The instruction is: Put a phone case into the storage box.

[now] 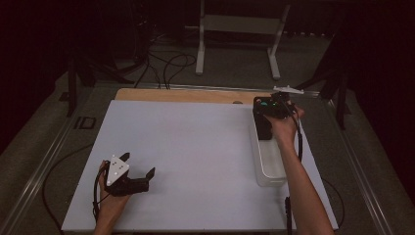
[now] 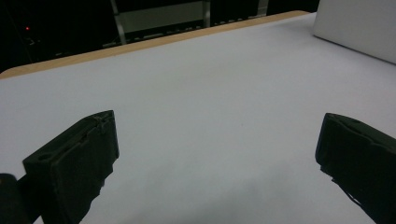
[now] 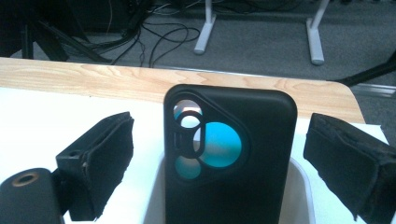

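A black phone case (image 3: 261,177) with a cut-out camera opening stands upright in a translucent white bin (image 3: 299,182). My right gripper (image 3: 219,135) stands open around the case, one jaw on each side, with a gap between each pad and the case. In the high view the right gripper (image 1: 271,108) is over the far end of the bin (image 1: 269,171), with the case (image 1: 264,128) just below it. My left gripper (image 1: 139,164) rests low over the white board (image 1: 195,147) at the near left. The left gripper (image 2: 218,126) is open with nothing between its jaws.
The white board lies on a wooden table whose far edge (image 1: 186,94) shows beyond it. The bin (image 2: 359,28) runs along the board's right side. Cables and a white metal stand (image 1: 200,49) are on the floor behind the table.
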Demonstrator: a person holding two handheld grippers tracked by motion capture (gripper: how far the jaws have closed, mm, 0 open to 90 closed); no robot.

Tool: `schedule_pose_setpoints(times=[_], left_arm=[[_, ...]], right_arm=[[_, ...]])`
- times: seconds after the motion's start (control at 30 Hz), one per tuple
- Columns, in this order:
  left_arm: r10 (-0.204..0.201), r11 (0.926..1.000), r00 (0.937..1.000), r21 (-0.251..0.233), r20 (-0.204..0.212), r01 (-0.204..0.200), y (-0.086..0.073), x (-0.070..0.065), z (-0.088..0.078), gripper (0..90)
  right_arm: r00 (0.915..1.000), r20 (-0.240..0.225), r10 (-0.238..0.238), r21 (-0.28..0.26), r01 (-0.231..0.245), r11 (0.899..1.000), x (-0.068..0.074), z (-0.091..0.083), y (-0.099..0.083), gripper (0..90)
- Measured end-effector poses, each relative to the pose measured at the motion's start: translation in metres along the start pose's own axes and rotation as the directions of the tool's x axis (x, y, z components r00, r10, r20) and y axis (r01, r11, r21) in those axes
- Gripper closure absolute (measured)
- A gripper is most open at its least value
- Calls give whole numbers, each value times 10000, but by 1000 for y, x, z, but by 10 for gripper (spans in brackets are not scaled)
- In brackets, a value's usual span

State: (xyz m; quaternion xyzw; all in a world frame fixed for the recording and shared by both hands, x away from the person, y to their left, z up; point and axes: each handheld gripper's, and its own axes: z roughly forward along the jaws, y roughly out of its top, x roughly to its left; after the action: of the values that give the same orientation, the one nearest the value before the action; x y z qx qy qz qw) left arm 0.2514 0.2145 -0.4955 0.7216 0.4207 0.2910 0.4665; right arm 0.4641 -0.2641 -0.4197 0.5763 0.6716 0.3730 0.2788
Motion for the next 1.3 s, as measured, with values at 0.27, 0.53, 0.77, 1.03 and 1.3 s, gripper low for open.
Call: schedule_pose_setpoints(times=[0.27,0.53,0.77,1.03,1.3], left_arm=[[12,10000,10000,50,21,-12,0,1,0,0],[-1,10000,9999,66,116,0,0,1,0,0],[-1,9995,9989,325,474,-14,0,-1,3,0],[-7,9991,9978,417,661,-21,2,-2,3,0],[-147,9990,9969,423,770,114,4,-1,0,0]], right_arm=[[9990,-350,-285,104,289,9995,3,-11,0,83],[9936,-871,-724,-48,722,9974,12,-32,-3,86],[9851,-1360,-1051,-100,1047,9945,18,-51,-17,86],[9687,-2011,-1454,-329,1417,9894,26,-73,-35,87],[9600,-2385,-1471,-770,1323,9882,31,-90,-55,86]])
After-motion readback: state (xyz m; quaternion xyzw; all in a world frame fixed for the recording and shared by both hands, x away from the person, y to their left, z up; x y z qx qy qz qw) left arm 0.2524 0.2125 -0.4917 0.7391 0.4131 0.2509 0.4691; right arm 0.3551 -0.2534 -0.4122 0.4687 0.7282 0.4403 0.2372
